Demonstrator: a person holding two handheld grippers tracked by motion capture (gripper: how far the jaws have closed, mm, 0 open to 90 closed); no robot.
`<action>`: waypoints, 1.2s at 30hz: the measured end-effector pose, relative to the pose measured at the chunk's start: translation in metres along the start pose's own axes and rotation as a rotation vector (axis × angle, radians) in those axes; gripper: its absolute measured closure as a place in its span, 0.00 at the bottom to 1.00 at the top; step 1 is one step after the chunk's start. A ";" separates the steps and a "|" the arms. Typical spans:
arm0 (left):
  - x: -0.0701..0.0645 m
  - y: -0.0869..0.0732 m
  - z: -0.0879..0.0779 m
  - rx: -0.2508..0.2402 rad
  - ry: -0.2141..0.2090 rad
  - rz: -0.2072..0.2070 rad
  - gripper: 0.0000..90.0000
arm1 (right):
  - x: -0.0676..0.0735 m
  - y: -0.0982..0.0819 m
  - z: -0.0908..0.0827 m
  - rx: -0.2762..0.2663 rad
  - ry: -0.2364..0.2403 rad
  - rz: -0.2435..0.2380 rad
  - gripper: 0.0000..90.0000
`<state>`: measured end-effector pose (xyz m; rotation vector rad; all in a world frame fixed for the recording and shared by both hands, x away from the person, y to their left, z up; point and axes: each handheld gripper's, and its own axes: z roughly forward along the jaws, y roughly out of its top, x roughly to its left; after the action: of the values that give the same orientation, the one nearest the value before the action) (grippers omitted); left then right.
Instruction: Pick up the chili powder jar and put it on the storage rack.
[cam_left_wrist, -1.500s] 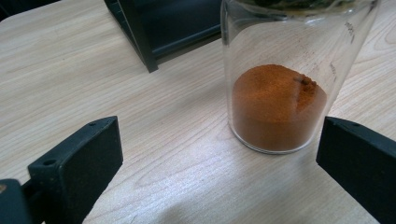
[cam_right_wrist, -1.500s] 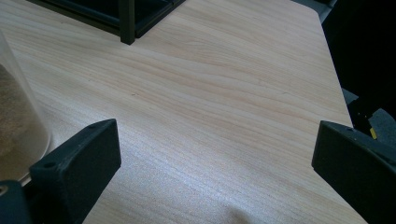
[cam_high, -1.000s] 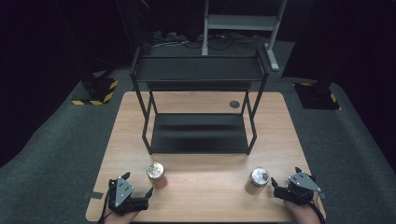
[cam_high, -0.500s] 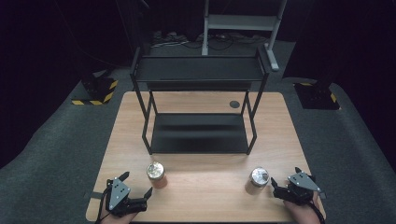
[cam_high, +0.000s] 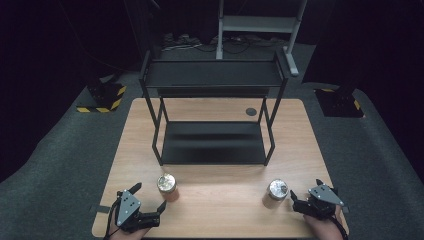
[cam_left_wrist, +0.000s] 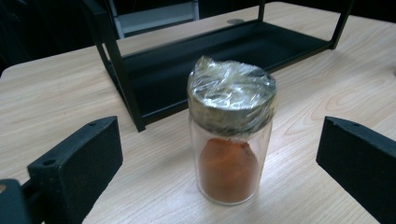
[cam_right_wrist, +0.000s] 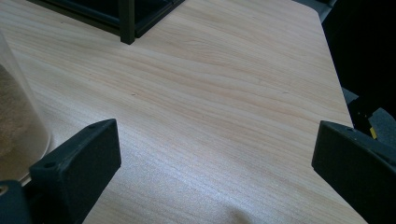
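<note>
At the table's near left, our left gripper (cam_high: 147, 204) was spread wide just short of the orange jar (cam_left_wrist: 229, 135), which stood centred between its jaws, so closing well meant easing forward and pinching the glass below the foil-wrapped lid. Near right, our right gripper (cam_high: 303, 198) also gaped, the pale jar (cam_high: 277, 190) just beside its left jaw, needing a swing toward it. We counted two jars, two grippers and one rack (cam_high: 214, 142).

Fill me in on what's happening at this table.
A person holds tongs in each hand at the near edge of the wooden table. The left tongs are open, aimed at a jar of orange powder. The right tongs are open beside a jar of pale powder. Neither jar is gripped; the black shelf rack stands behind.
</note>
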<state>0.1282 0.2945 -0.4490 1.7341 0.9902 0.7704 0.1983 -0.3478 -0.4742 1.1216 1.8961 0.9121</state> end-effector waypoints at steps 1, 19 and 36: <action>0.000 0.000 0.000 -0.004 -0.004 0.001 0.00 | 0.000 0.000 0.000 0.000 0.001 0.002 0.00; -0.004 0.002 0.020 -0.045 -0.037 -0.011 0.00 | -0.001 0.001 0.000 0.004 0.006 -0.003 0.00; 0.001 -0.005 0.038 -0.046 -0.036 -0.061 0.02 | -0.002 0.001 0.000 0.003 0.009 0.005 0.00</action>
<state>0.1594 0.2800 -0.4666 1.6655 0.9890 0.7148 0.1996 -0.3496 -0.4734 1.1262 1.9039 0.9186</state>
